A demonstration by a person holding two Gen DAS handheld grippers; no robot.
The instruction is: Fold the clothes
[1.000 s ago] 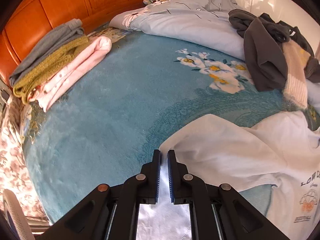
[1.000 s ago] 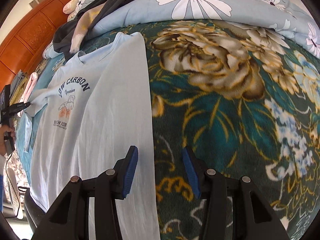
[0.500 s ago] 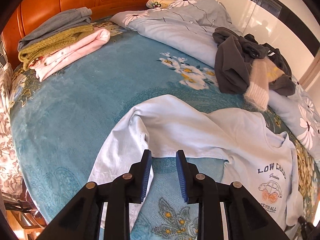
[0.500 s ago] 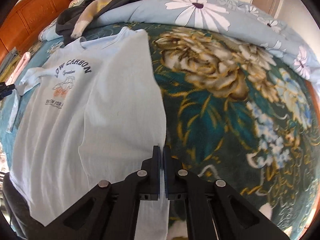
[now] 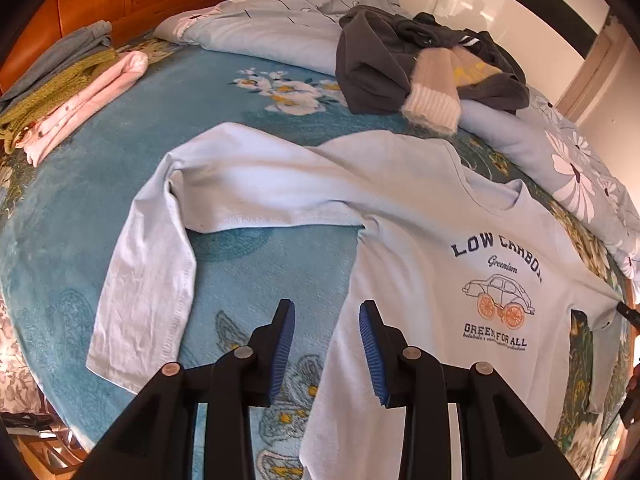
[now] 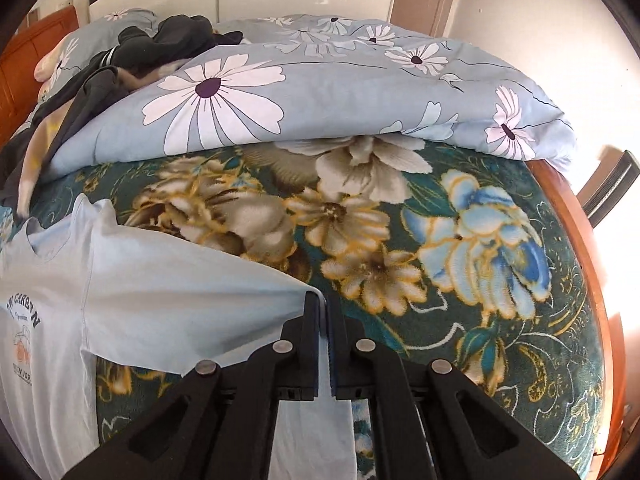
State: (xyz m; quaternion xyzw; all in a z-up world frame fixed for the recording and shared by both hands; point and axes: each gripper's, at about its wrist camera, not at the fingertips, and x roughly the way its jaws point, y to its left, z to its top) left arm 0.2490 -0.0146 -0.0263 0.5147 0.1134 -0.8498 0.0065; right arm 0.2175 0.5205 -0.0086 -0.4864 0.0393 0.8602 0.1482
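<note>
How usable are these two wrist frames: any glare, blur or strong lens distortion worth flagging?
Left wrist view: sharp, evenly sunlit; the shirt print is legible; fisheye bows the bed and darkens the corners. Right wrist view: blown-out glare on the wall at the right edge, slight softness on the blanket flowers, same barrel distortion; the right tool is crisp.
</note>
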